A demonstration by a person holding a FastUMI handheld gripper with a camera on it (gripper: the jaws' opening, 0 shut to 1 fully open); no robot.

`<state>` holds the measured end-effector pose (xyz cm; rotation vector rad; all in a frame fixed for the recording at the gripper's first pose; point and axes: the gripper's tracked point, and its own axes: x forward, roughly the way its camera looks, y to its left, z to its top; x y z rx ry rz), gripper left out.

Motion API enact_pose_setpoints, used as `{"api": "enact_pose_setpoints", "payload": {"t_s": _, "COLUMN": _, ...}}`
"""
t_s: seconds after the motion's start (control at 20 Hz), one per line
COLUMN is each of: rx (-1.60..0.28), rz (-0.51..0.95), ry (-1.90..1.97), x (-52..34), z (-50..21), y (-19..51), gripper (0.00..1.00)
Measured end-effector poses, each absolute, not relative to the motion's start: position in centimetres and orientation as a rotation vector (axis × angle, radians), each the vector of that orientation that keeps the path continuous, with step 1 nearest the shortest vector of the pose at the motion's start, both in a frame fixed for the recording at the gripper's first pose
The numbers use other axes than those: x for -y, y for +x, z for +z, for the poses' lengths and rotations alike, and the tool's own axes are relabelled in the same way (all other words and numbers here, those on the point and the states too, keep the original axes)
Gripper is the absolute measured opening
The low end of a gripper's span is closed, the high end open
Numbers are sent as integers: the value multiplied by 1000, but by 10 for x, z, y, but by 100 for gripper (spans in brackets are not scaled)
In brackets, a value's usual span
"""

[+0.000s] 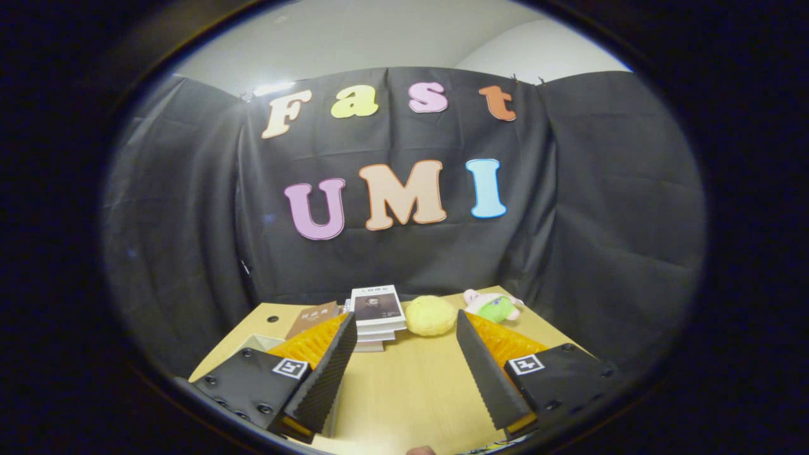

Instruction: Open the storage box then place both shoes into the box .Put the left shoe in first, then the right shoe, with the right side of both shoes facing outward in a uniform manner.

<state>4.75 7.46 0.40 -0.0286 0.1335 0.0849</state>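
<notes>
My gripper (406, 325) is held above a light wooden table (404, 385), its two fingers spread wide apart with nothing between them. Only bare tabletop lies in the gap between the fingers. Left of the left finger, a pale rim of a white box (256, 342) peeks out, mostly hidden by that finger.
Beyond the fingertips stands a stack of books (378, 315), with a brown book (311, 318) to its left. A round yellow plush (430, 315) sits right of the stack, and a pink and green soft toy (493, 305) lies near the far right corner. Black cloth walls close in behind the table.
</notes>
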Motion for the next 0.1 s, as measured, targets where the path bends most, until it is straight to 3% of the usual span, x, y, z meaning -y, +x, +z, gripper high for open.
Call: {"api": "enact_pose_setpoints", "payload": {"t_s": 0.1, "rx": -124, "rz": 74, "ry": -16, "x": -70, "z": 6, "y": 43, "gripper": 99}}
